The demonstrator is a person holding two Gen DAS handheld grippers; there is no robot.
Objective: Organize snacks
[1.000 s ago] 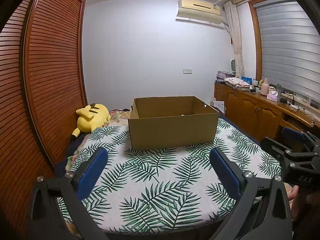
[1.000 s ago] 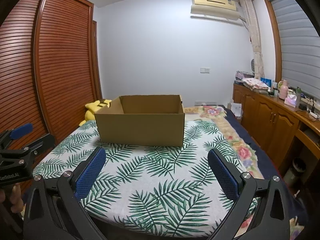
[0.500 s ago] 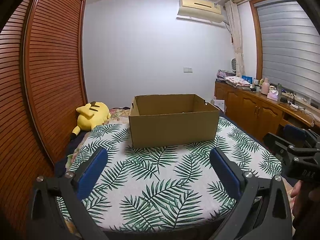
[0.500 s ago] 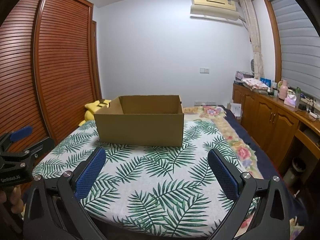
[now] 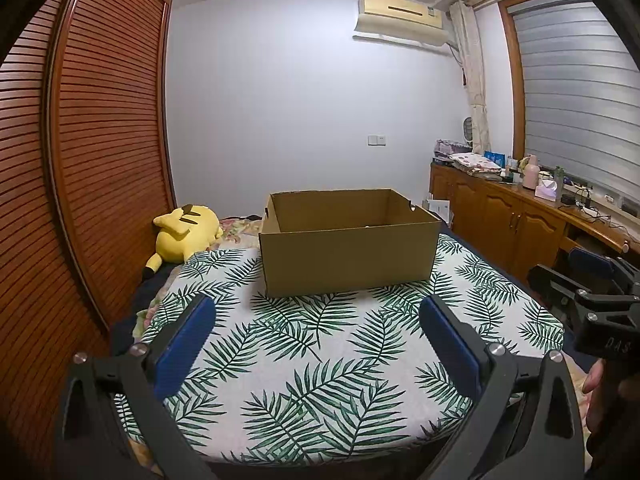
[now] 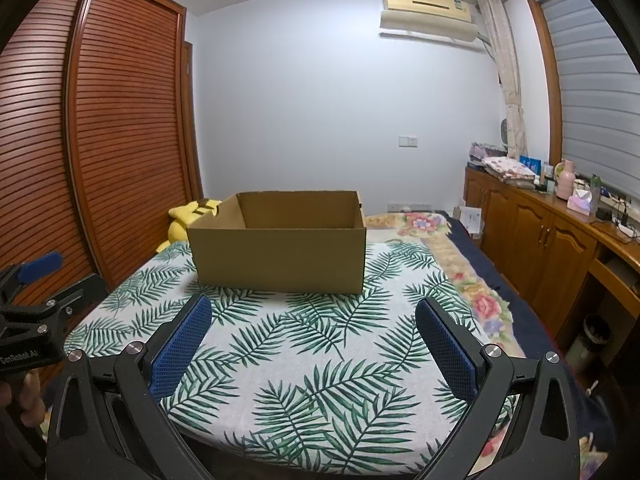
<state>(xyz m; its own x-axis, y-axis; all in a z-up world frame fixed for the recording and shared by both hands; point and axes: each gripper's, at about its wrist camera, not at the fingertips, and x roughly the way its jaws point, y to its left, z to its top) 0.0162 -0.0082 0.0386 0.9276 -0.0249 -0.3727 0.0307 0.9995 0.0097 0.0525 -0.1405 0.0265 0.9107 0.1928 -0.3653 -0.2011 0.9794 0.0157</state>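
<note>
Both claws, left claw [image 5: 318,338] and right claw [image 6: 312,336], are gaping wide, empty; box [image 5: 348,246] on bed [image 5: 320,360] is showing no snacks; sorting unstarted or finished, undeterminable.

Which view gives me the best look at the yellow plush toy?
The left wrist view: the plush toy lies in full sight beside the cardboard box. In the right wrist view the box hides most of the toy; only part shows.

One cardboard box [image 5: 348,256], one yellow plush toy [image 5: 182,232], two hand-held grippers.
</note>
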